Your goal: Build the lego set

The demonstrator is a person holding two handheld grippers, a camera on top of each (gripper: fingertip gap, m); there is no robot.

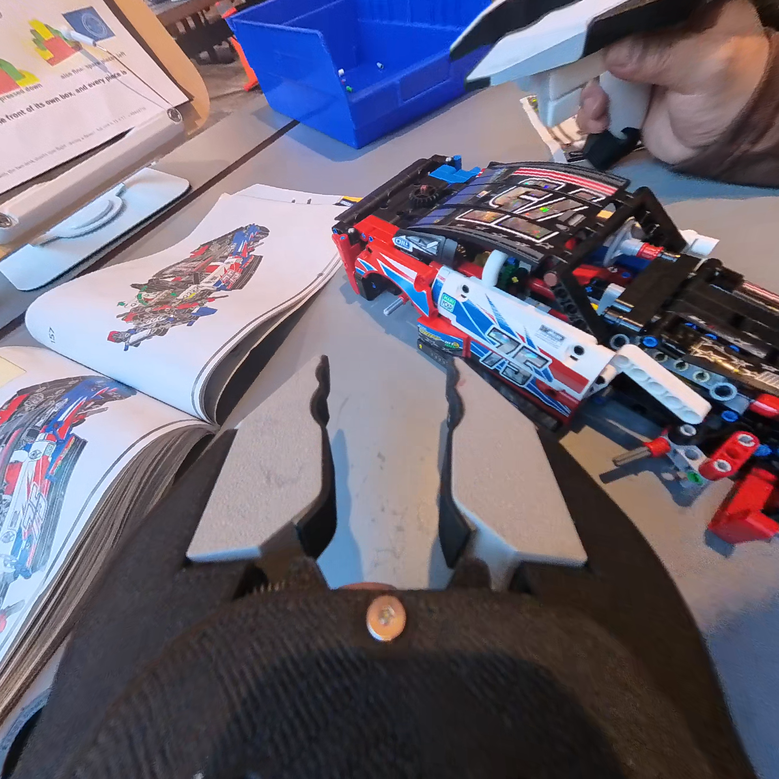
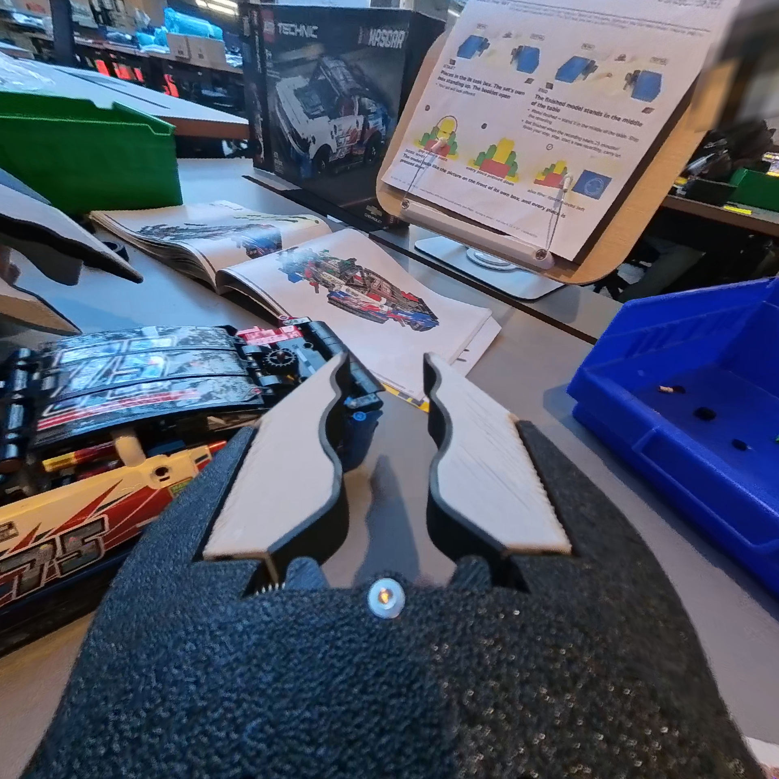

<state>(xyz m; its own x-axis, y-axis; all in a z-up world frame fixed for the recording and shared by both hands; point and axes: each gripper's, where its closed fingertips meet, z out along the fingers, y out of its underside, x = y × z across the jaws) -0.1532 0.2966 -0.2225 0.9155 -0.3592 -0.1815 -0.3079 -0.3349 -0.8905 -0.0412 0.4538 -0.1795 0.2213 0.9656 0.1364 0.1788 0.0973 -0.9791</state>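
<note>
1. Shelves and storage racks are filling the background behind a grey tabletop [image 1: 379, 421], in what looks like a workshop.
2. Lying at the left in the left wrist view, an open instruction booklet [image 1: 181, 303] is showing colour pictures of a car.
3. Standing behind the booklet, a stand with a printed sheet [image 2: 543, 126] is leaning back, and the set's dark box [image 2: 329, 105] is standing upright to its left in the right wrist view.
4. Hovering low over bare tabletop, the left hand-held gripper [image 1: 388, 371] is holding its fingers spread with nothing between them.
5. Resting on the tabletop just right of the booklet, the partly built lego car [image 1: 527, 295] is showing its red, white and blue side panel and black roof.
6. Sitting farther back, a blue bin [image 1: 362, 71] is holding a few small pieces.
7. Hanging beside the car's rear corner, the right hand-held gripper [image 2: 385, 362] is also spread and empty, with a hand [image 1: 691, 109] gripping its handle.
</note>
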